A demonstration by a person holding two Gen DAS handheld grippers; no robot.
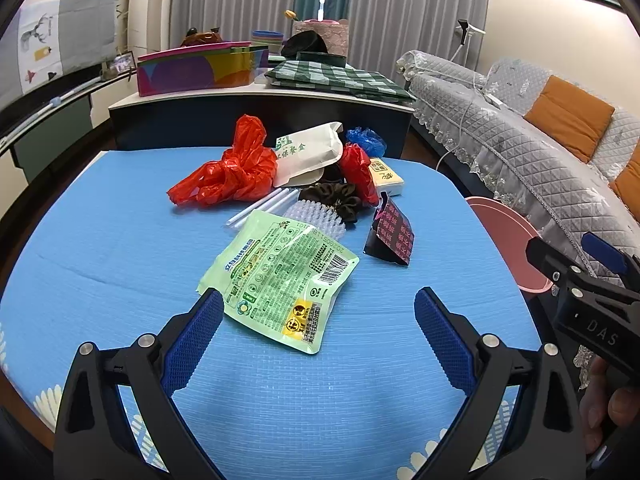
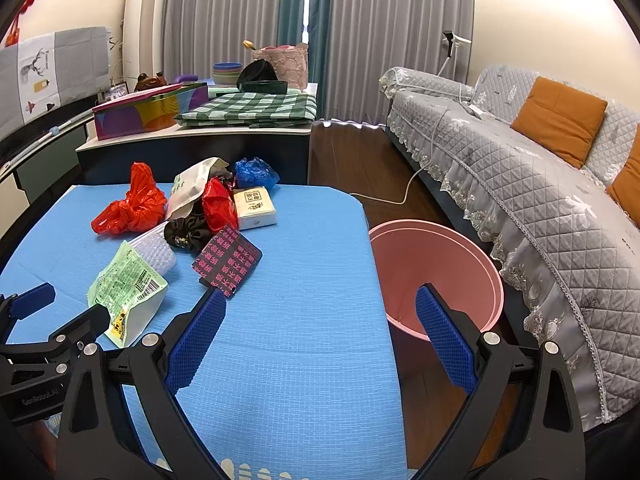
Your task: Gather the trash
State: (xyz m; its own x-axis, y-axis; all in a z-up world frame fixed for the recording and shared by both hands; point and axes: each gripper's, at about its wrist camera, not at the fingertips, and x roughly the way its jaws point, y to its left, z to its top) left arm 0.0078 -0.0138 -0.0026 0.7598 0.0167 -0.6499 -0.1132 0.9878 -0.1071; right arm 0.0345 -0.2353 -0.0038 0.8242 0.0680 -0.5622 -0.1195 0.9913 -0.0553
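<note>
A pile of trash lies on the blue mat (image 1: 120,248): a green printed pouch (image 1: 280,276) nearest, a black packet with pink characters (image 1: 390,236), red plastic bags (image 1: 232,168), a beige paper bag (image 1: 308,152), a blue plastic wad (image 1: 366,140) and a tissue pack (image 2: 255,207). My left gripper (image 1: 318,320) is open, its left pad just touching the pouch's near edge. My right gripper (image 2: 320,318) is open and empty, over the mat's right edge beside the pink bin (image 2: 436,264). The pouch (image 2: 128,288) and packet (image 2: 228,262) also show in the right wrist view.
A dark scrunchie (image 1: 334,198), a clear spiky brush (image 1: 316,216) and white straws (image 1: 260,206) lie in the pile. A low cabinet (image 1: 260,116) with a coloured box and green checked cloth stands behind. A grey quilted sofa (image 2: 520,184) runs along the right.
</note>
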